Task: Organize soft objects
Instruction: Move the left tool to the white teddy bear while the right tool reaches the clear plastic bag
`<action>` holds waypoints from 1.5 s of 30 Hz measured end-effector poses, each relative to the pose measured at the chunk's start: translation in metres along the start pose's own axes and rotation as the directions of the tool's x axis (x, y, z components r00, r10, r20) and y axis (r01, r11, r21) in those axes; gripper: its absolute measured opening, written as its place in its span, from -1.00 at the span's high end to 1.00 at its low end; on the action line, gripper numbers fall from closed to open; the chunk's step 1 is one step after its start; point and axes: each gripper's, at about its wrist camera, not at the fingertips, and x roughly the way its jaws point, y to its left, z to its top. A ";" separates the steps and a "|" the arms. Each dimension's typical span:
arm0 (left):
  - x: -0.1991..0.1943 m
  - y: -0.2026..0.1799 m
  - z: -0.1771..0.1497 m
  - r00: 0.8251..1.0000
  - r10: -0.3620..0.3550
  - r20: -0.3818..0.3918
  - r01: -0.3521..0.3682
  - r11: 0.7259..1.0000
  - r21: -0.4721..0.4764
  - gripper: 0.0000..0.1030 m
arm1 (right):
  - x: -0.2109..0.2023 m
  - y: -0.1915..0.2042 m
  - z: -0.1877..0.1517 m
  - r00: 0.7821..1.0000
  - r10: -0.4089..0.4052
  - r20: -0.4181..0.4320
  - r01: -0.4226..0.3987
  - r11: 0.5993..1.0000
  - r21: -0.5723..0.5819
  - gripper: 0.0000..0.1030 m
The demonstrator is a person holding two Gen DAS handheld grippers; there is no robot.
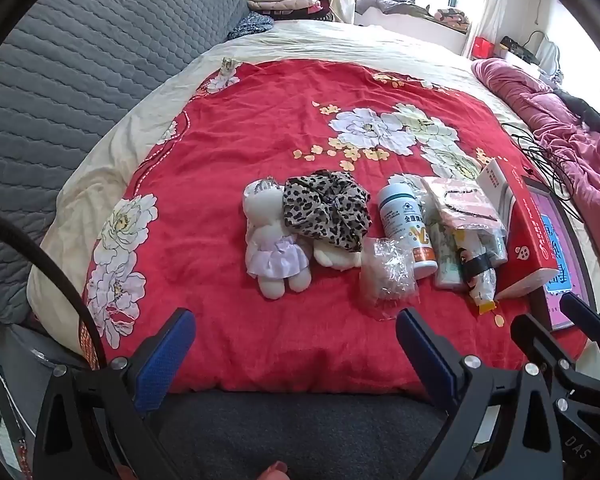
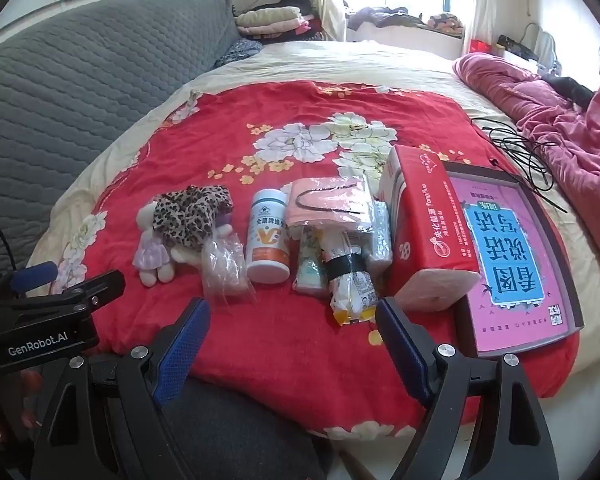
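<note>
On the red floral blanket (image 1: 260,128) (image 2: 236,128) lies a white plush doll in a lilac dress (image 1: 272,240) (image 2: 152,256), with a leopard-print cloth (image 1: 326,208) (image 2: 192,216) draped over a second white plush (image 1: 332,258) beside it. Next to them sits a crinkled clear bag (image 1: 386,276) (image 2: 224,272), a white bottle (image 1: 406,224) (image 2: 268,240), a pink packet (image 1: 460,208) (image 2: 332,204) and small wrapped packs (image 2: 352,280). My left gripper (image 1: 296,344) hangs open near the blanket's front edge, empty. My right gripper (image 2: 294,330) is open too, holding nothing.
A red tissue box (image 2: 424,220) (image 1: 528,232) lies at the right, against a tray with a pink and blue book (image 2: 512,248). Black cables (image 2: 524,156) and a pink quilt (image 2: 560,120) lie further right. A grey quilted headboard (image 1: 80,72) stands at the left.
</note>
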 end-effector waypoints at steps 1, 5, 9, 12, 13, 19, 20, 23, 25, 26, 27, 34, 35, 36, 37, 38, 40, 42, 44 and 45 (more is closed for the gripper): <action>0.000 0.000 0.000 1.000 -0.002 -0.001 0.001 1.000 -0.001 -0.96 | 0.000 0.000 0.000 1.000 0.001 -0.002 -0.001 1.000 0.001 -0.66; 0.000 -0.001 -0.001 1.000 -0.002 0.000 0.002 1.000 -0.002 -0.96 | 0.002 -0.001 -0.001 1.000 -0.002 -0.006 0.002 1.000 0.001 -0.66; 0.000 -0.001 -0.004 1.000 0.001 -0.003 -0.001 1.000 -0.001 -0.96 | 0.002 -0.001 -0.001 1.000 -0.001 -0.006 0.001 1.000 0.000 -0.66; 0.001 -0.002 -0.005 1.000 0.002 -0.002 -0.002 1.000 -0.004 -0.96 | 0.002 0.000 -0.001 1.000 -0.001 -0.008 0.001 1.000 0.000 -0.66; 0.002 -0.003 -0.003 1.000 -0.001 -0.005 0.001 1.000 -0.003 -0.96 | 0.003 -0.001 -0.002 1.000 -0.002 -0.010 0.002 1.000 0.001 -0.66; 0.003 -0.006 -0.003 1.000 -0.007 -0.015 0.007 1.000 -0.008 -0.96 | 0.007 0.000 -0.002 1.000 -0.004 -0.018 0.004 1.000 -0.002 -0.66; 0.005 -0.006 -0.003 1.000 -0.008 -0.017 0.008 1.000 -0.009 -0.96 | 0.008 0.000 -0.002 1.000 -0.002 -0.019 0.002 1.000 -0.002 -0.66; 0.010 0.000 -0.002 1.000 -0.006 -0.007 0.006 1.000 -0.005 -0.96 | 0.009 0.001 -0.002 1.000 -0.005 -0.020 0.005 1.000 -0.005 -0.66; 0.011 0.000 -0.002 1.000 -0.013 -0.012 0.013 1.000 -0.006 -0.96 | 0.011 0.000 -0.003 1.000 -0.003 -0.023 0.003 1.000 -0.002 -0.66; 0.013 0.001 -0.002 1.000 -0.016 -0.013 0.016 1.000 -0.007 -0.96 | 0.011 -0.001 -0.003 1.000 -0.003 -0.025 0.003 1.000 0.000 -0.66; 0.014 0.001 -0.003 1.000 -0.017 -0.015 0.017 1.000 -0.008 -0.96 | 0.012 -0.001 -0.003 1.000 -0.003 -0.026 0.003 1.000 0.002 -0.66; 0.020 0.012 -0.004 0.997 -0.064 -0.032 0.062 0.997 -0.048 -0.96 | 0.017 -0.006 -0.002 1.000 -0.002 -0.031 0.003 1.000 0.023 -0.66; 0.022 0.014 -0.003 0.997 -0.072 -0.040 0.070 0.996 -0.058 -0.96 | 0.018 -0.007 -0.002 0.999 -0.002 -0.033 0.003 1.000 0.025 -0.66; 0.023 0.017 -0.003 0.997 -0.064 -0.039 0.062 0.996 -0.060 -0.96 | 0.019 -0.007 -0.001 0.999 -0.002 -0.034 0.003 1.000 0.025 -0.66; 0.025 0.022 -0.003 0.997 -0.066 -0.042 0.063 0.995 -0.072 -0.96 | 0.021 -0.007 -0.001 0.999 -0.001 -0.034 0.002 1.000 0.023 -0.66; 0.027 0.025 -0.002 0.995 -0.083 -0.054 0.077 0.993 -0.092 -0.96 | 0.022 -0.007 0.000 0.999 -0.002 -0.035 0.003 1.000 0.023 -0.66; 0.030 0.037 0.000 0.995 -0.081 -0.057 0.075 0.991 -0.111 -0.96 | 0.025 -0.008 0.002 0.999 -0.002 -0.036 0.003 1.000 0.022 -0.66; 0.034 0.046 0.002 0.997 -0.054 -0.051 0.048 0.993 -0.110 -0.96 | 0.028 -0.009 0.004 0.999 -0.004 -0.038 0.005 1.000 0.022 -0.66; 0.039 0.059 0.005 0.997 -0.059 -0.047 0.052 0.989 -0.140 -0.96 | 0.031 -0.010 0.007 0.999 -0.003 -0.038 0.004 1.000 0.025 -0.66; 0.042 0.064 0.006 0.996 -0.071 -0.056 0.062 0.986 -0.156 -0.96 | 0.033 -0.011 0.008 0.999 -0.002 -0.038 0.003 1.000 0.027 -0.66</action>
